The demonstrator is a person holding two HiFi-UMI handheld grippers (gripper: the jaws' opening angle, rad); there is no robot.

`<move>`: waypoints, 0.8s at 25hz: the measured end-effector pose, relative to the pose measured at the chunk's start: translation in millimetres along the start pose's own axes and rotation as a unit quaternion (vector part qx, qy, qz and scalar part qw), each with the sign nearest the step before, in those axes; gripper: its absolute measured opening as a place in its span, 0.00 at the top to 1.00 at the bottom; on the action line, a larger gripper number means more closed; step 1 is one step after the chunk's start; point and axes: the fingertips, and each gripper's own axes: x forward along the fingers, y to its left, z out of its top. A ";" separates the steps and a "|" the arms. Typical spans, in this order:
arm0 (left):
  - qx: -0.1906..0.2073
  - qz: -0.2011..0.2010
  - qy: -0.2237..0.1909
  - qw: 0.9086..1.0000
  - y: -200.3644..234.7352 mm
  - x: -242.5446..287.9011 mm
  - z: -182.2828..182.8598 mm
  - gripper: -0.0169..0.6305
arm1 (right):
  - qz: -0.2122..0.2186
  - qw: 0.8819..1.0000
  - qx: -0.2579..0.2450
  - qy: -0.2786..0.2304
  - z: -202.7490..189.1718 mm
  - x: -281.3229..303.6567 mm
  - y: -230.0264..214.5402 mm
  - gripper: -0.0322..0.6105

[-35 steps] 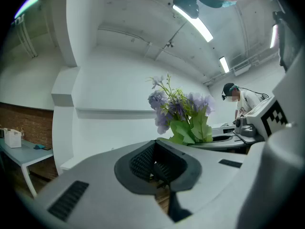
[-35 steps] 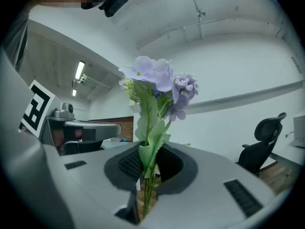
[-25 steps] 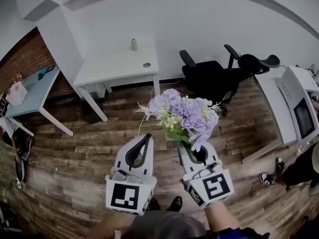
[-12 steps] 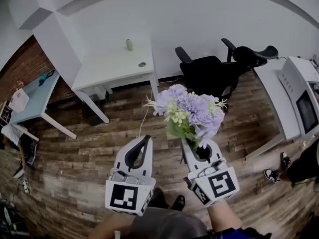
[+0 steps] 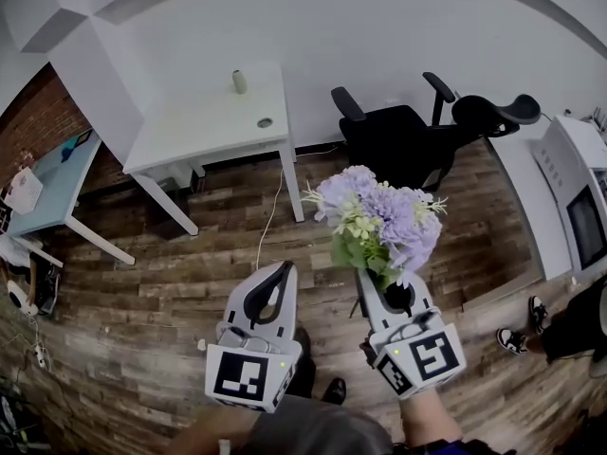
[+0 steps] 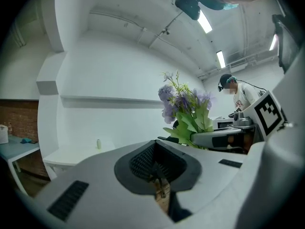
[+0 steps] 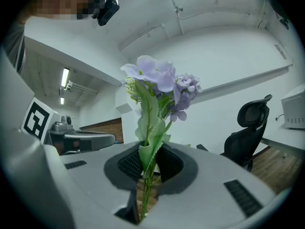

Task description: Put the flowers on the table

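Note:
A bunch of lilac flowers (image 5: 379, 218) with green leaves stands upright in my right gripper (image 5: 368, 279), which is shut on the stems. In the right gripper view the stems (image 7: 146, 175) run down between the two jaws and the blooms (image 7: 159, 80) rise above them. My left gripper (image 5: 284, 271) is level beside it on the left, shut with nothing in it. Its jaws meet at the tips (image 6: 155, 145) in the left gripper view. The white table (image 5: 204, 126) stands against the far wall, well ahead and to the left of both grippers.
A small pale bottle (image 5: 239, 81) stands at the white table's back edge. Two black office chairs (image 5: 403, 145) sit right of it. A pale blue table (image 5: 47, 173) is at far left and a white machine (image 5: 580, 202) at right. A person's shoes (image 5: 517, 335) show at lower right.
Both grippers and the flowers have shifted to the right and a little lower in the head view. The grip on the stems is unchanged.

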 end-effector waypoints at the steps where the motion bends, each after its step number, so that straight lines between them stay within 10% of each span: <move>1: -0.003 -0.001 0.001 1.000 7.6 8.6 -2.4 0.96 | 0.000 1.000 0.001 0.002 -1.9 10.5 -2.9 0.87; 20: -0.017 0.024 -0.013 0.999 175.3 141.9 -12.9 0.96 | 0.034 0.999 0.026 -0.012 3.5 227.3 -36.7 0.87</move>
